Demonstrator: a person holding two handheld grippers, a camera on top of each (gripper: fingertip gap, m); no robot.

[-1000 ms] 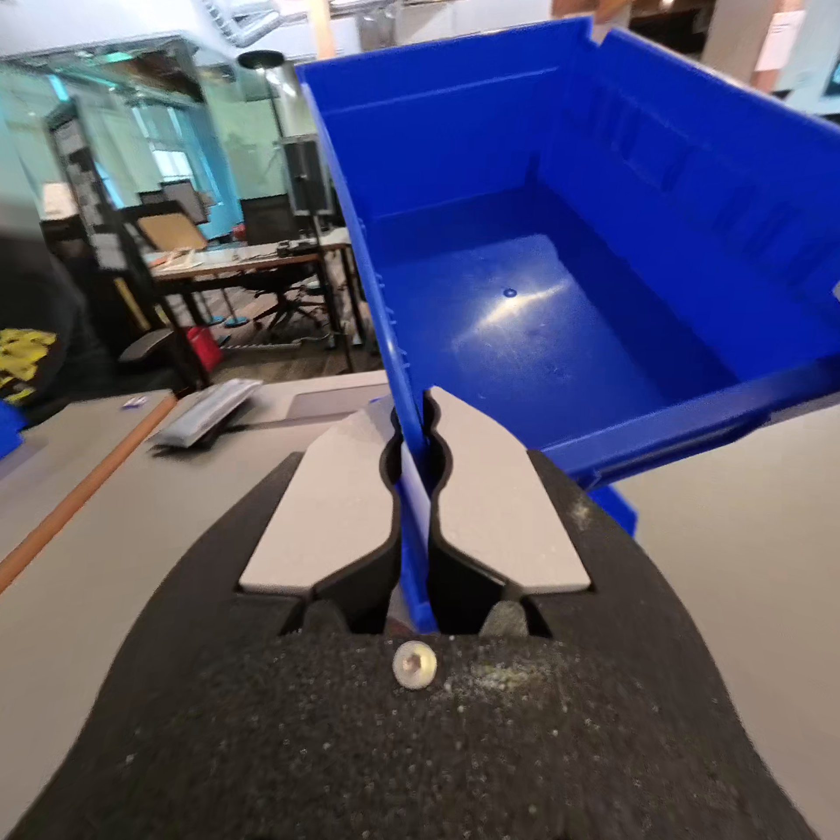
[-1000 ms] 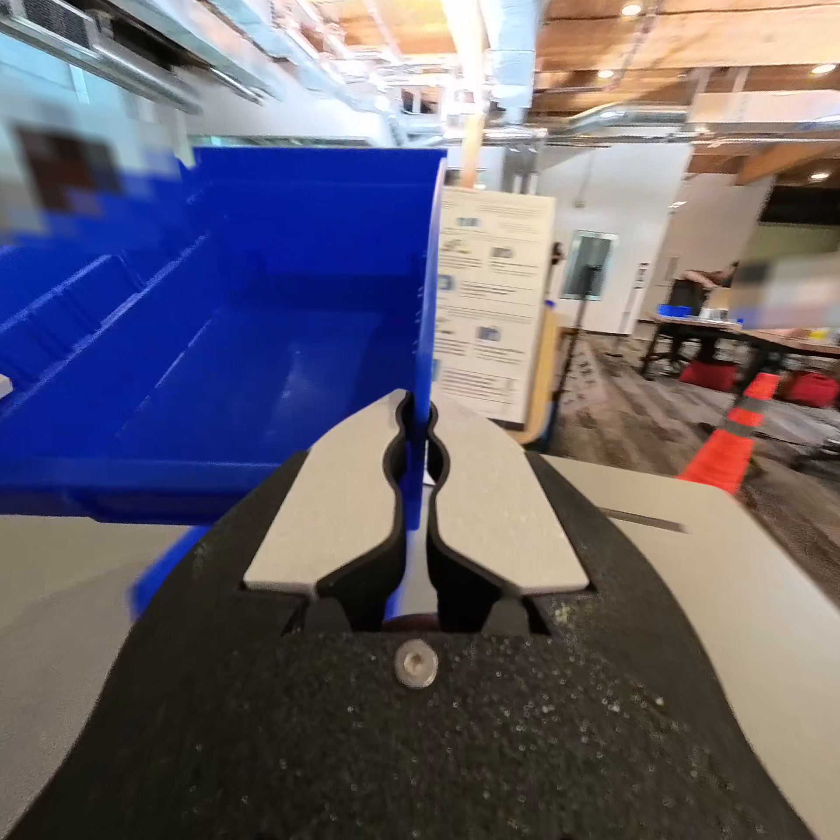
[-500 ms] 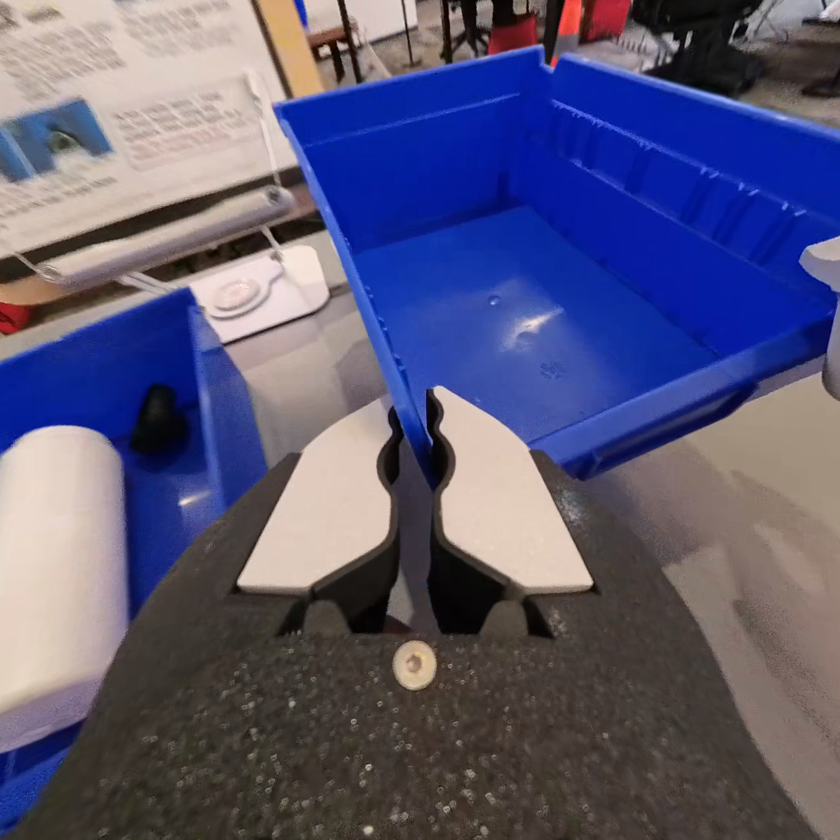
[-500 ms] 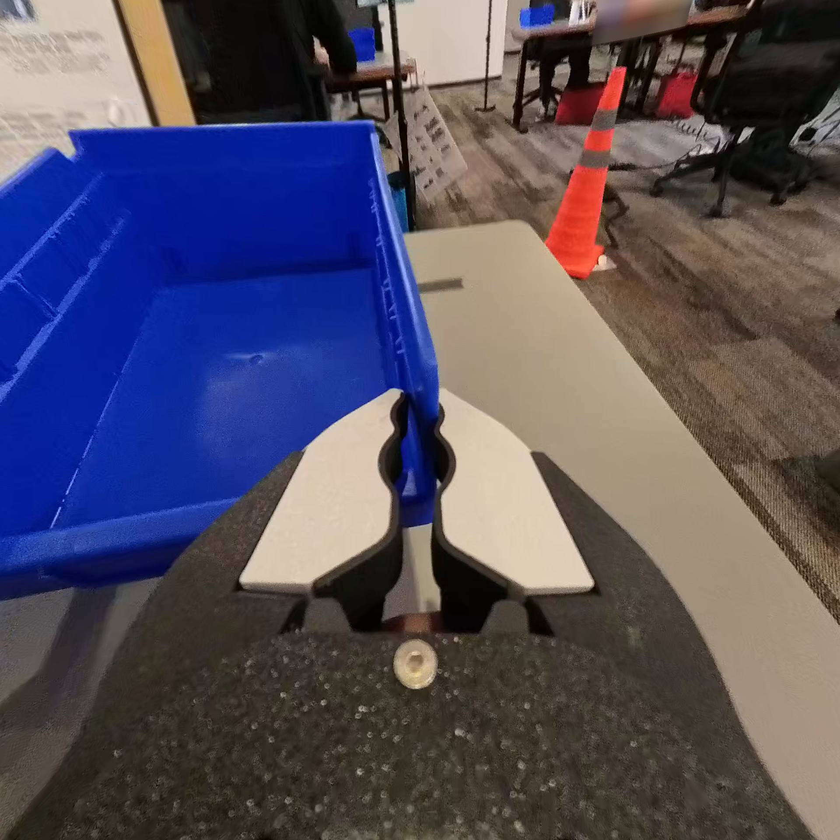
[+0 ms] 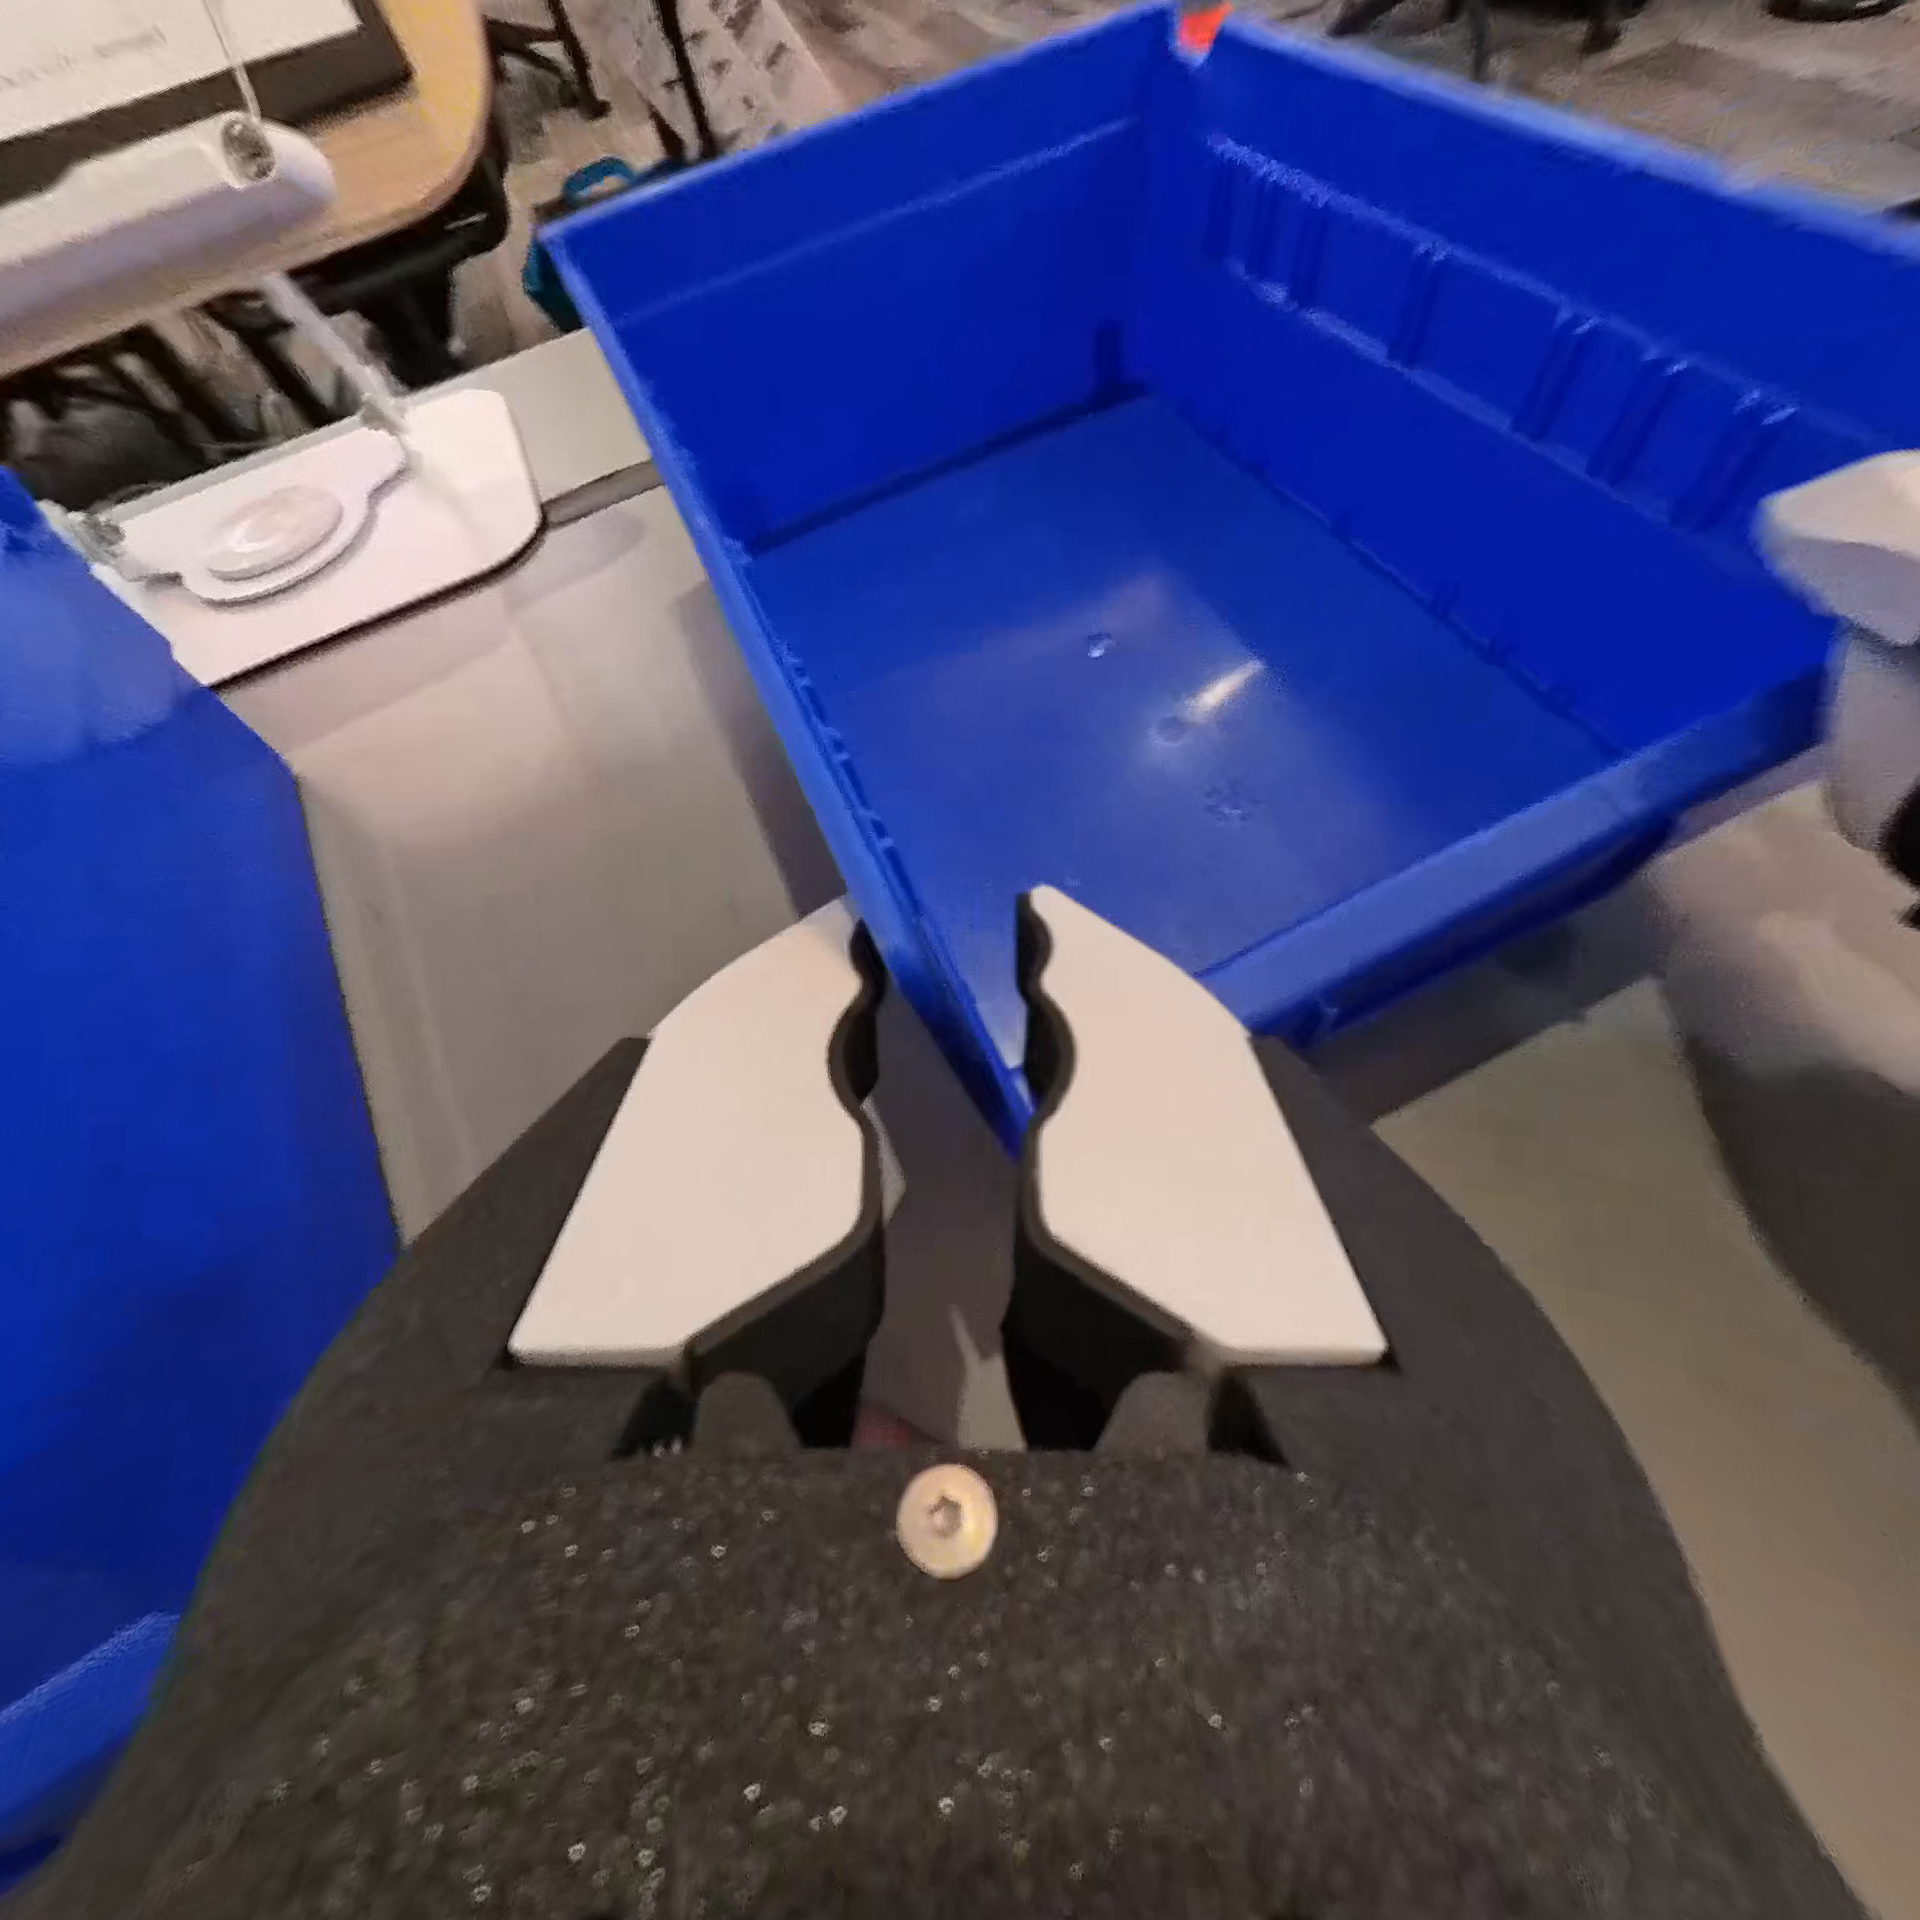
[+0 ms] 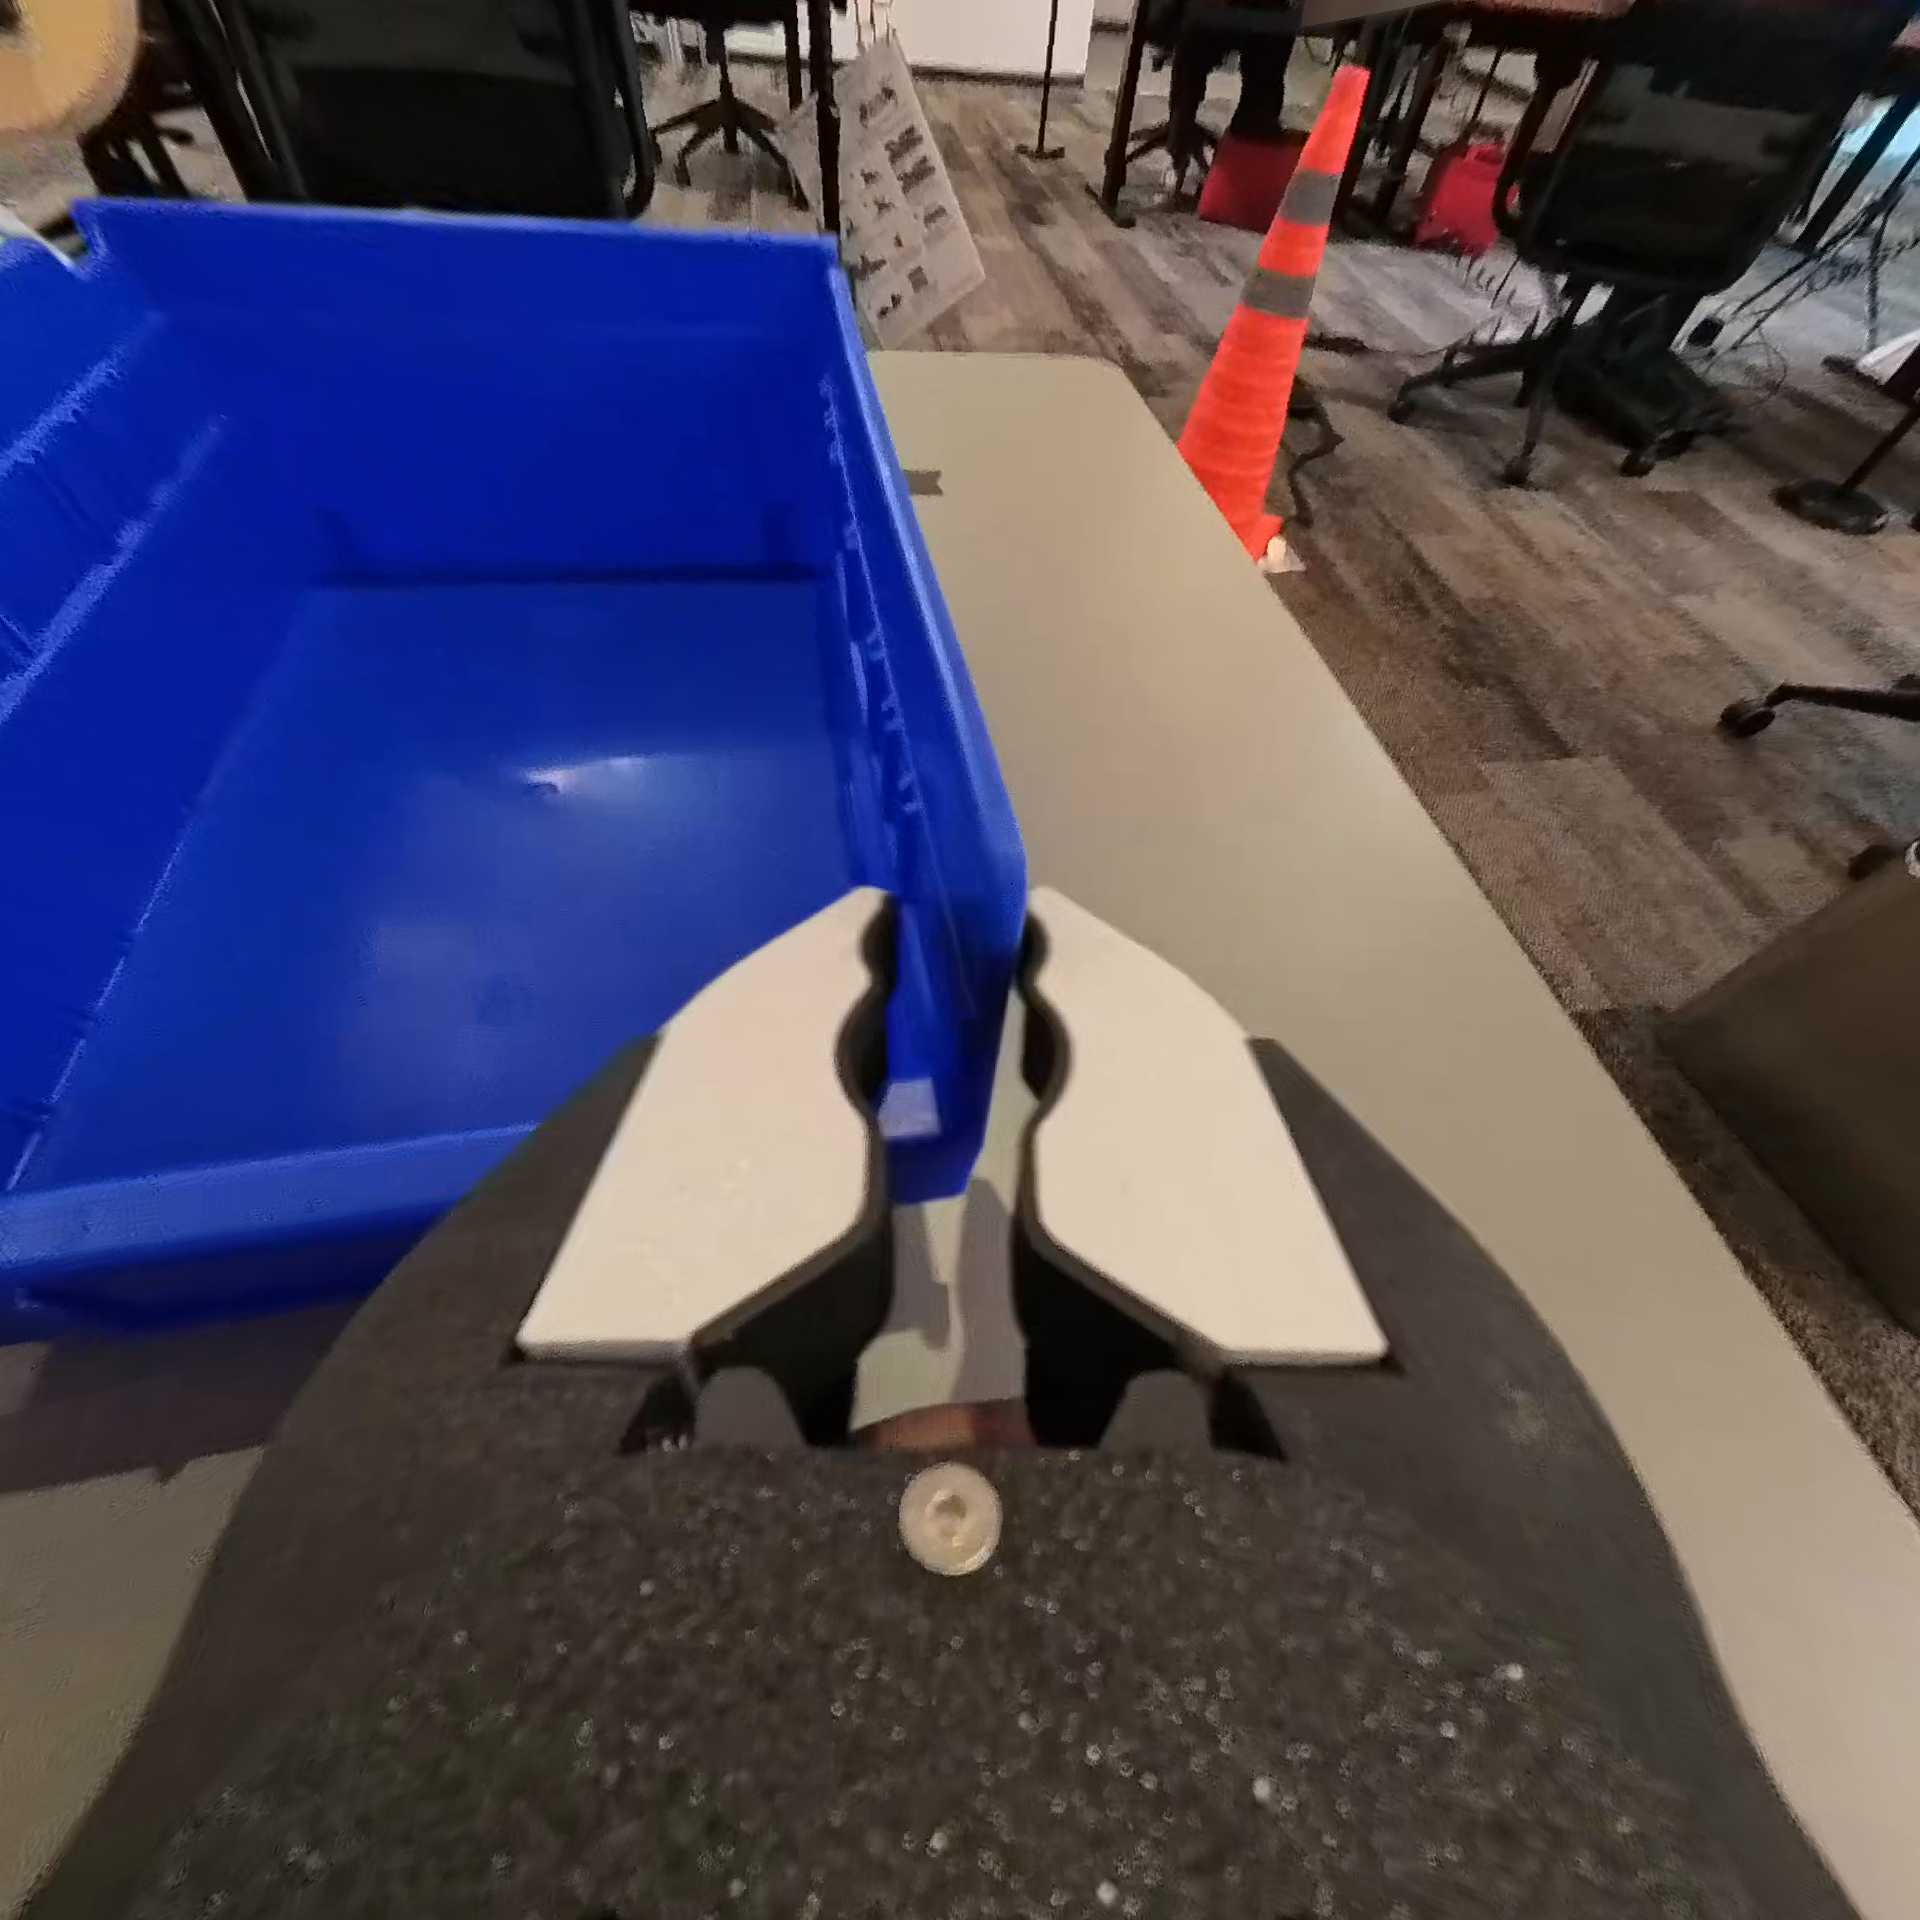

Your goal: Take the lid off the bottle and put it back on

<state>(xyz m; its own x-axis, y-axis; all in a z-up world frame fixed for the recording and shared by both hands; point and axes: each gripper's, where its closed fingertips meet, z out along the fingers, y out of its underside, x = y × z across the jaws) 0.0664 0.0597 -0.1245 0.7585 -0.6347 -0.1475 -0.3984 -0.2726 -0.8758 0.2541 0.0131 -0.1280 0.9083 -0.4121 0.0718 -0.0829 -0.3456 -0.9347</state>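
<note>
The blue plastic bin [image 5: 1195, 644] stands open-topped on the grey table [image 5: 499, 831]. Its glossy floor catches a streak of light, and its long wall is ribbed below the rim. Its left wall runs slantwise between the spread fingers of the left gripper [image 5: 945, 935], and its right wall [image 6: 935, 727] lies between those of the right gripper [image 6: 956, 914]. A second blue bin [image 5: 135, 1039] stands to its left, with a blurred pale shape [image 5: 73, 644] at its top that cannot be made out.

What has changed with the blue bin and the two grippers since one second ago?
The blue bin, held tilted up before, has come down onto the grey table. The left gripper and right gripper, then clamped on its side walls, have opened and let go. The walls remain between their fingers; the bin remains empty.
</note>
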